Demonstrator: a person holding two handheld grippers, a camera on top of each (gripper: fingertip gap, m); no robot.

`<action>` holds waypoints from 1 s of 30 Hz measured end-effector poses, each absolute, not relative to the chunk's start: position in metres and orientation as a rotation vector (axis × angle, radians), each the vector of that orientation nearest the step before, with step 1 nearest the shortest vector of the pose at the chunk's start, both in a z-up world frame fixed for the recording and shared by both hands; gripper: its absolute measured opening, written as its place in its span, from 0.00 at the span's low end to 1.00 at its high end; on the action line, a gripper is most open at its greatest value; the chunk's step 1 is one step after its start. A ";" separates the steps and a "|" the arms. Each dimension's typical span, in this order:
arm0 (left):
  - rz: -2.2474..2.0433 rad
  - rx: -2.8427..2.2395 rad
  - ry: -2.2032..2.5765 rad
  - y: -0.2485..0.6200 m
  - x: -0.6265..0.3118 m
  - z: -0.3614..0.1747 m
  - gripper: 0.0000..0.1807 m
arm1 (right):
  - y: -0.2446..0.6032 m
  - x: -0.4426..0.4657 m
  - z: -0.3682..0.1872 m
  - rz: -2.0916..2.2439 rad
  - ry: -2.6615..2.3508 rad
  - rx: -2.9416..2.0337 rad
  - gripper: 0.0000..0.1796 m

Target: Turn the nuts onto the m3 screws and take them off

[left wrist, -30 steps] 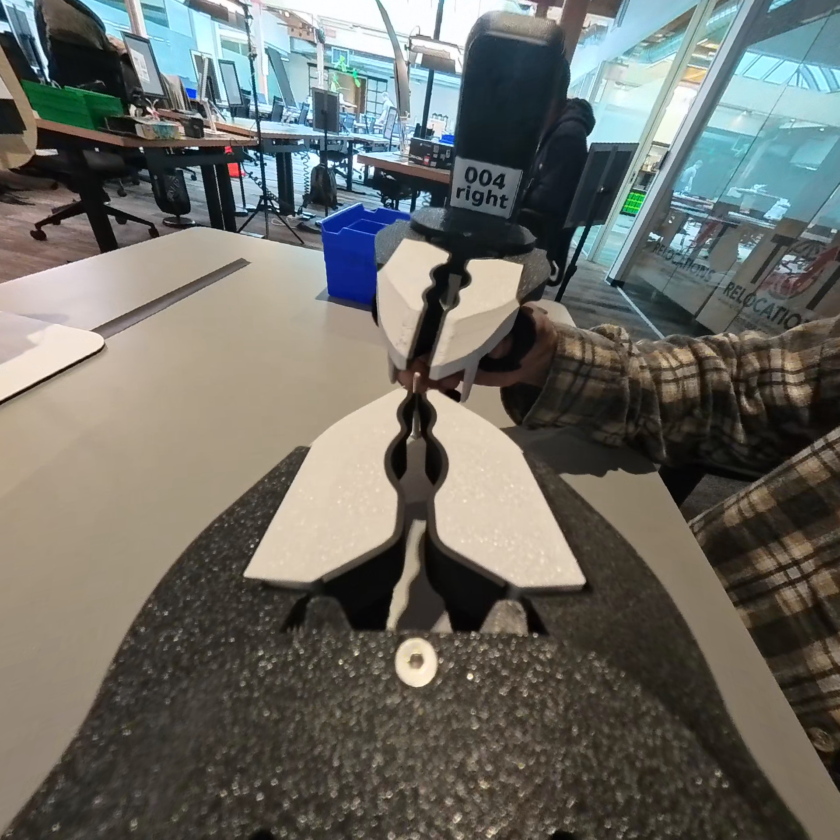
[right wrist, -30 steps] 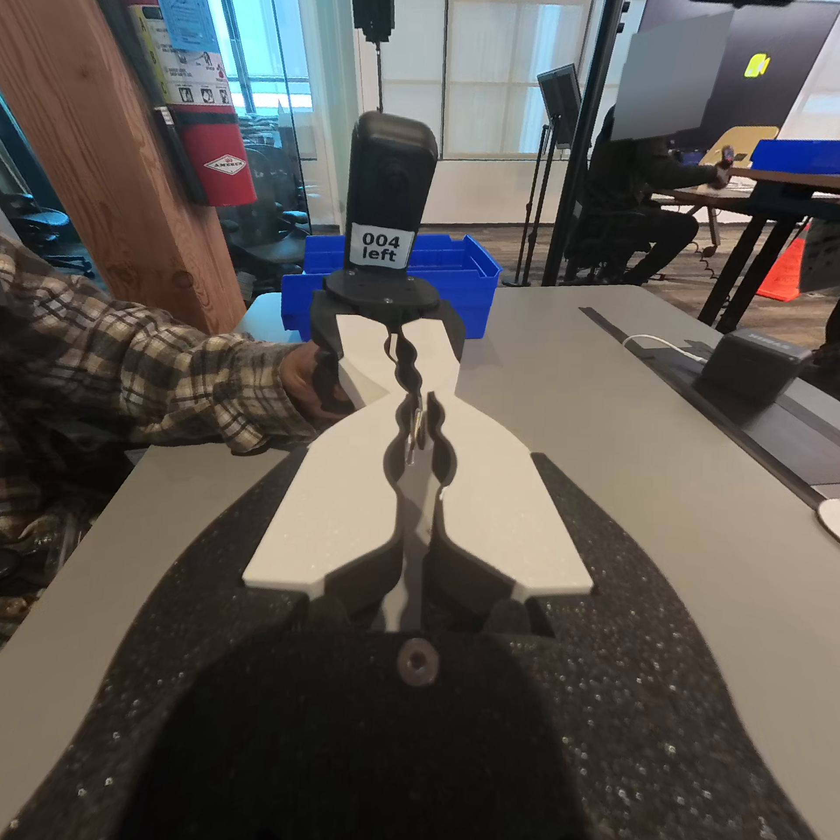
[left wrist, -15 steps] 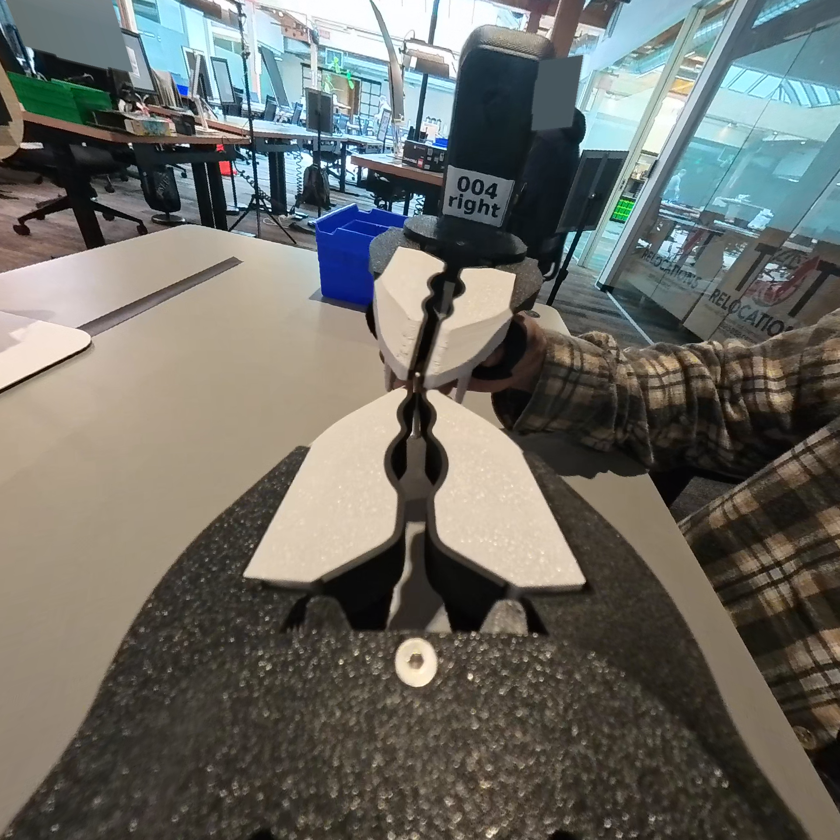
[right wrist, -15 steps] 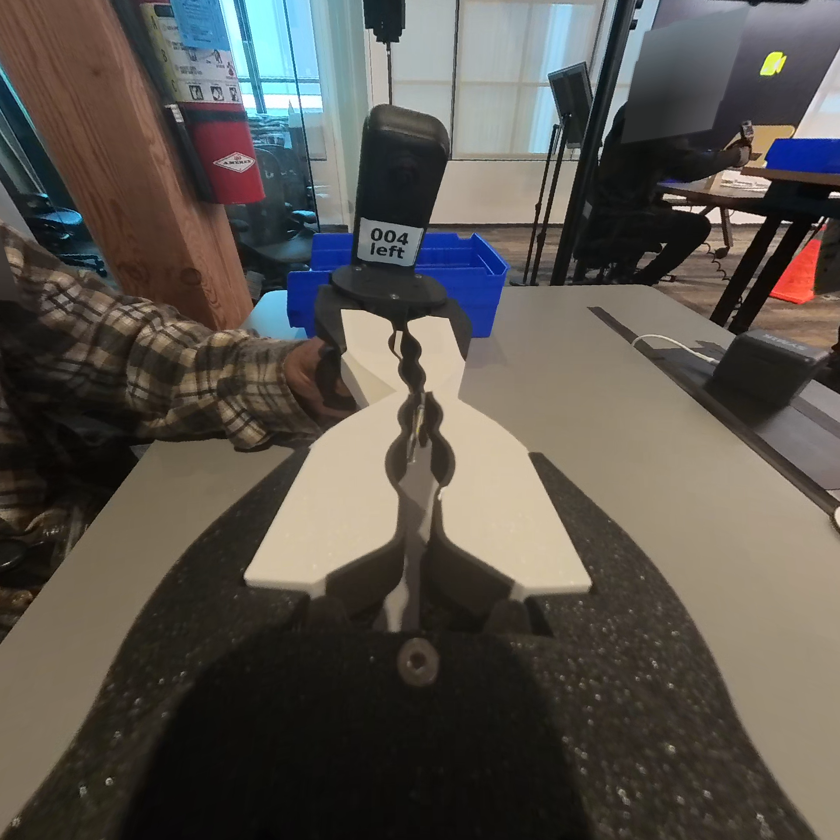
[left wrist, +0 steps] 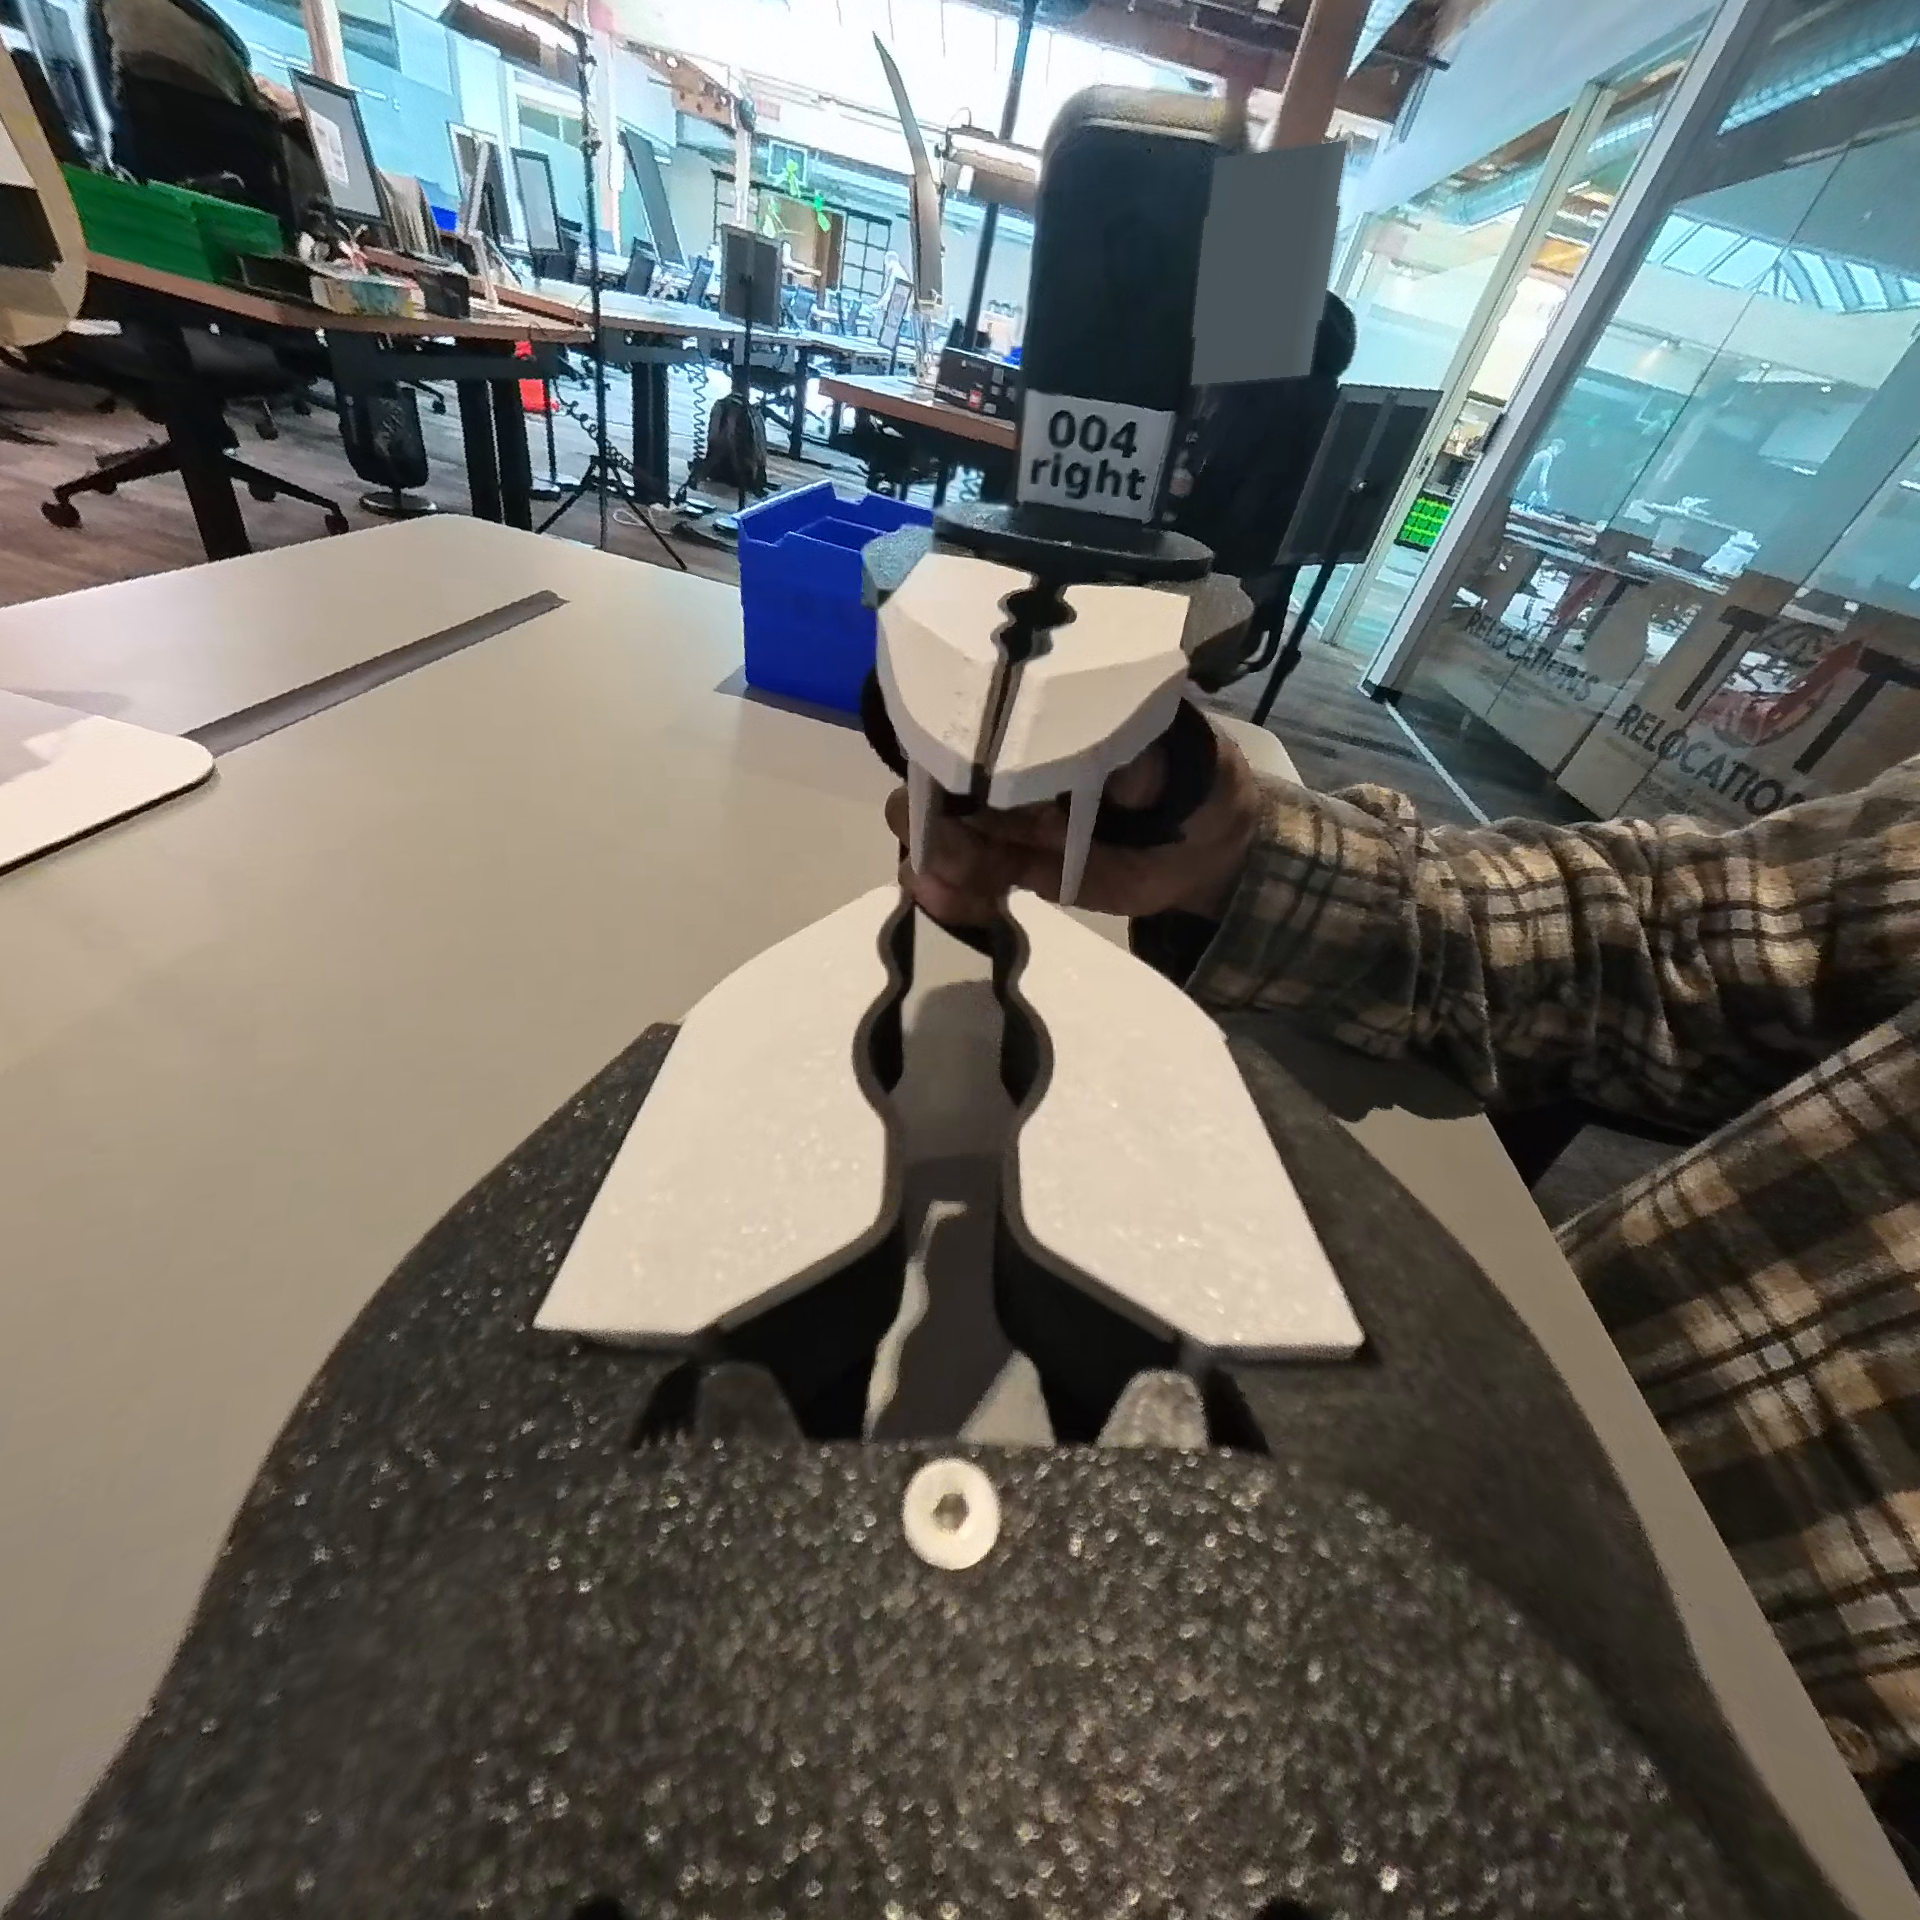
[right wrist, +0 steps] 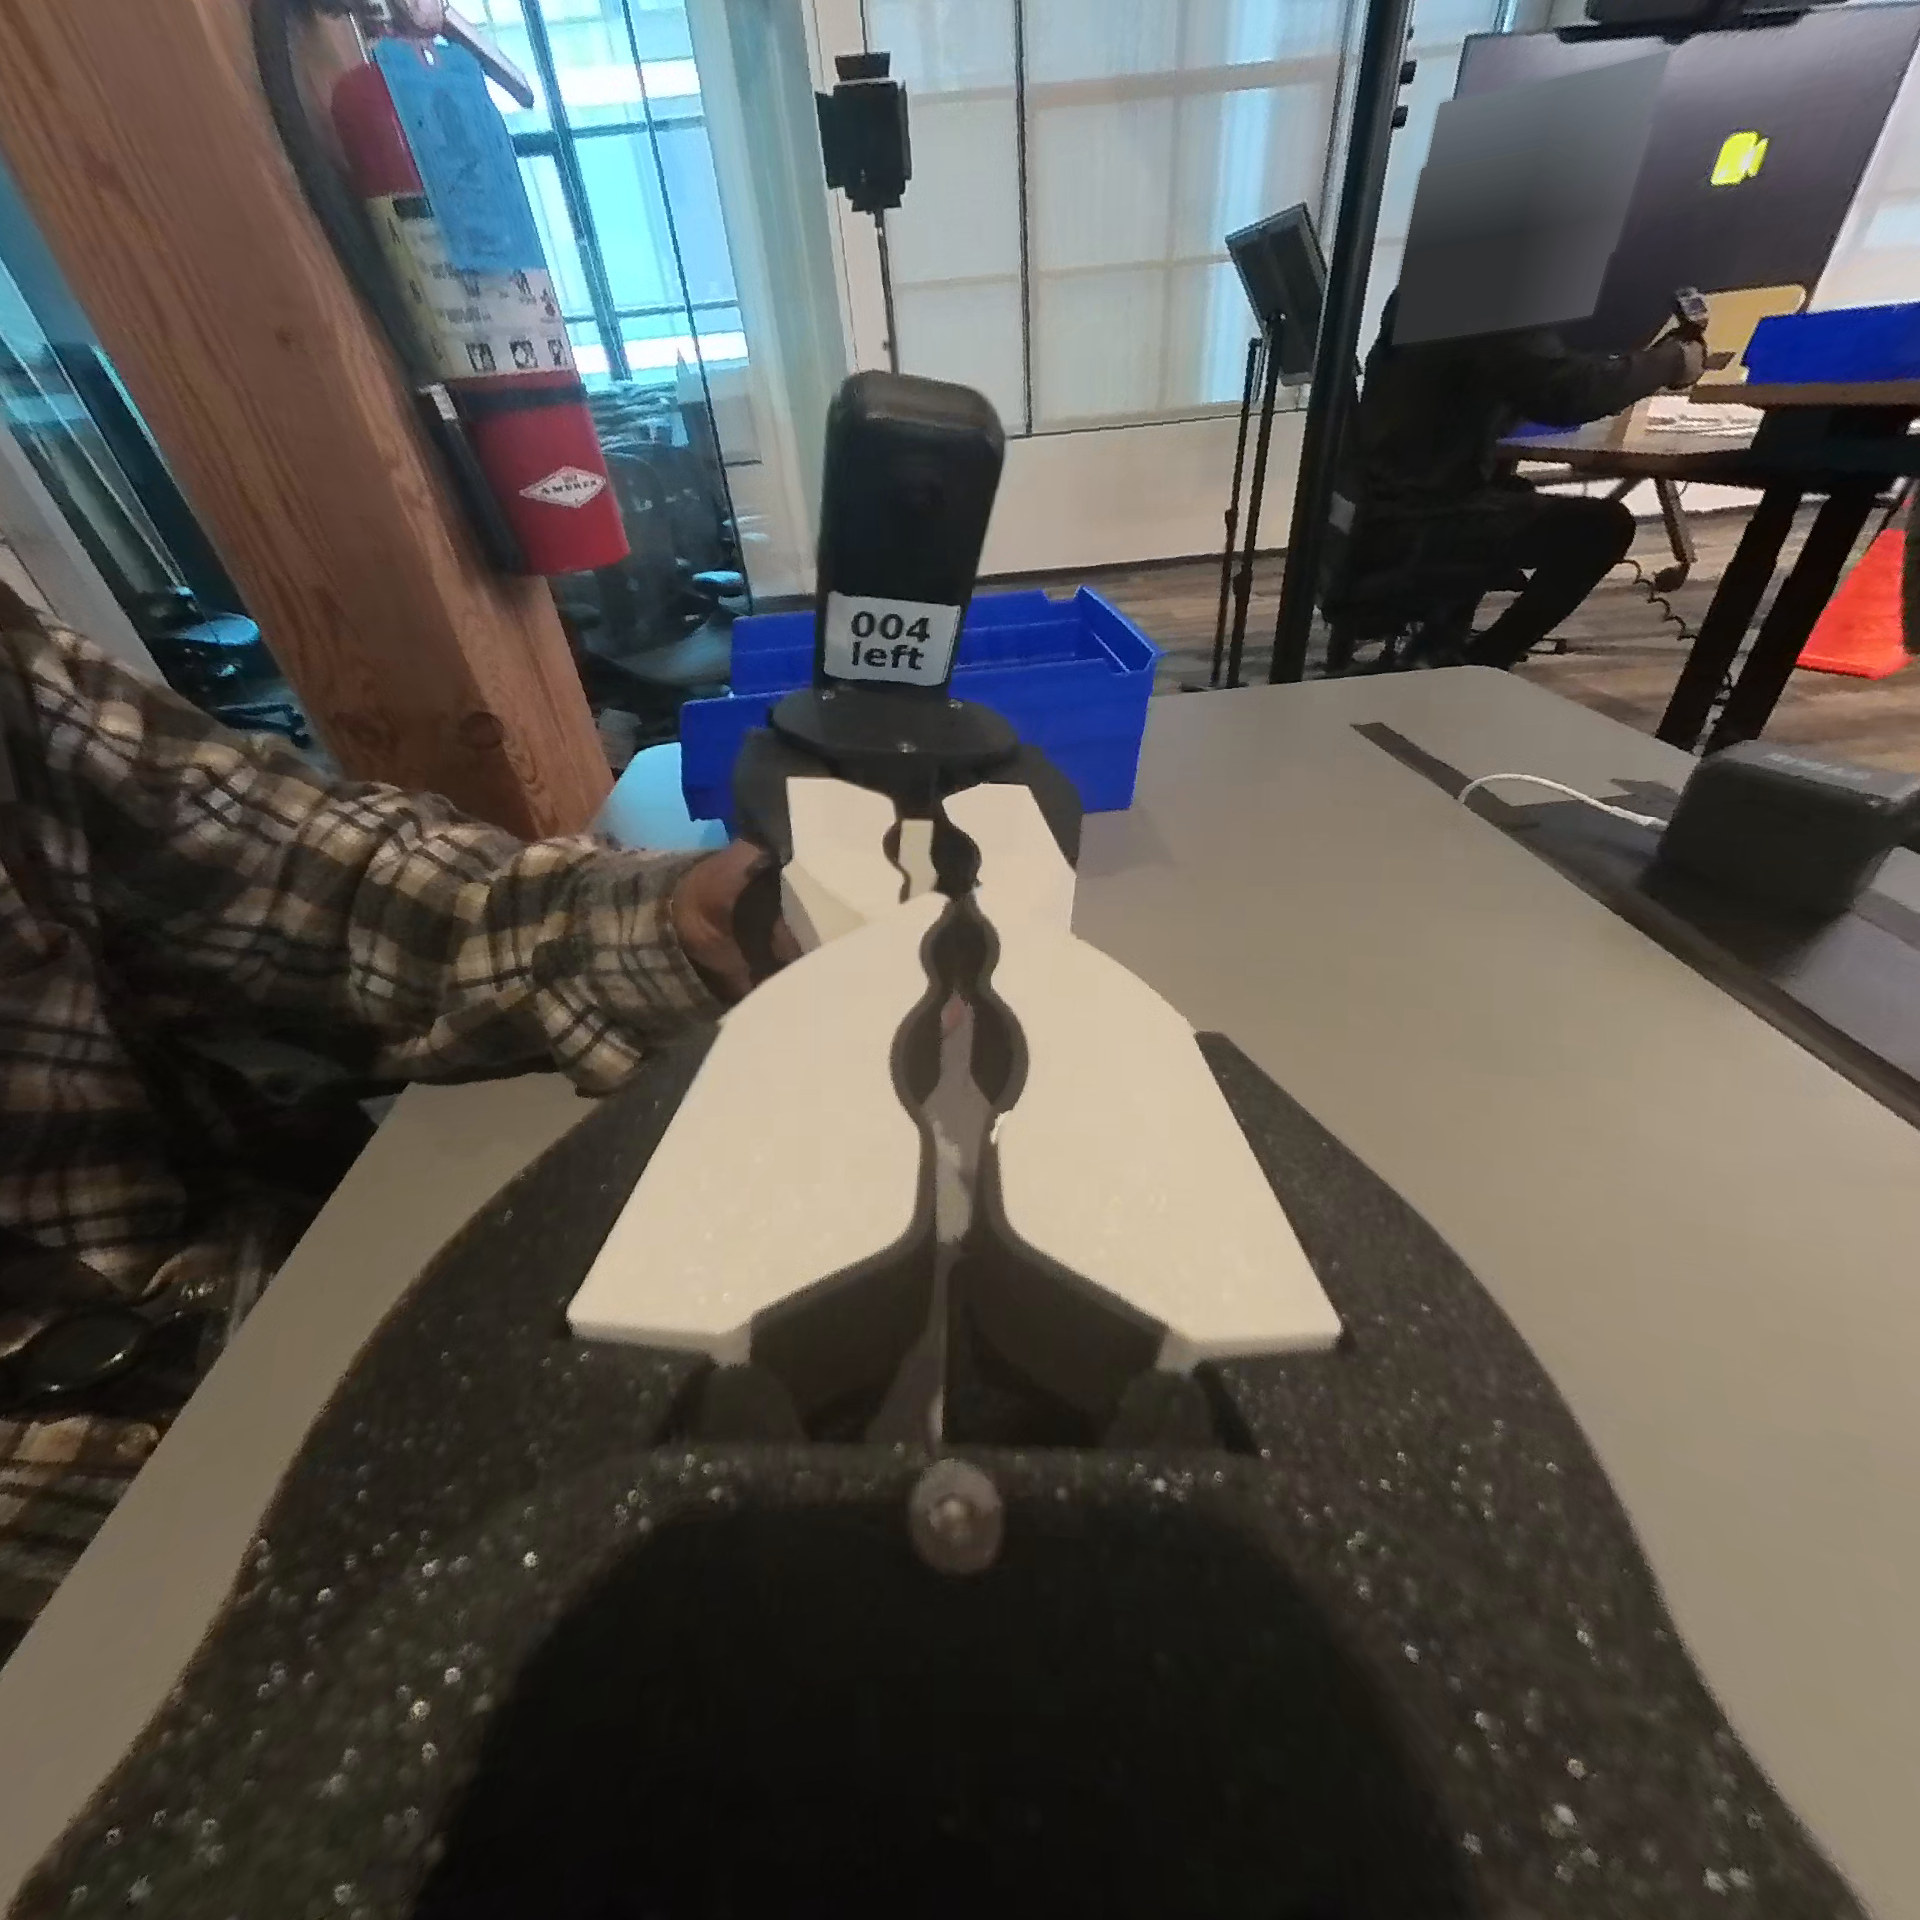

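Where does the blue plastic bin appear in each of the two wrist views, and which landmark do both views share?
Left wrist view: the blue plastic bin stands on the far part of the grey table, upper centre, just left of the right hand-held gripper.
Right wrist view: the blue plastic bin sits at upper centre, behind the left hand-held gripper.
Shared landmark: the grey table under both grippers.

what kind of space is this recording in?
Looks like an open-plan office or lab: rows of desks with monitors, glass-walled rooms, a wall-mounted fire extinguisher and a blue parts bin on the grey table.
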State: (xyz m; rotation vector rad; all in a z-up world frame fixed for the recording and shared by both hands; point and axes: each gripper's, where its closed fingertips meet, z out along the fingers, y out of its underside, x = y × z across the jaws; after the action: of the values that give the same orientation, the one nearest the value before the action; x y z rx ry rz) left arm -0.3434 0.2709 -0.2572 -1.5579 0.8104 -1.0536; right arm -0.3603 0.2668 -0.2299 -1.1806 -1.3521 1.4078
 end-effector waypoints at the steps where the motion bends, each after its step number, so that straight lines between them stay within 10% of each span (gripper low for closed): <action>1: -1.051 -1.558 0.813 0.271 -0.343 -0.257 0.07 | 0.267 -0.360 -0.229 1.423 -1.341 -1.182 0.00; 30: -1.036 -1.582 0.551 0.301 -0.398 -0.259 0.08 | 0.318 -0.341 -0.255 1.332 -1.205 -1.330 0.00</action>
State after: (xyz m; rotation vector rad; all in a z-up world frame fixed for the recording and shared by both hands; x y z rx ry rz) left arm -0.3984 0.3008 -0.2595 -1.5825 0.5511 -1.0360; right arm -0.3408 0.3176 -0.2555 -1.3296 -1.2045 1.3323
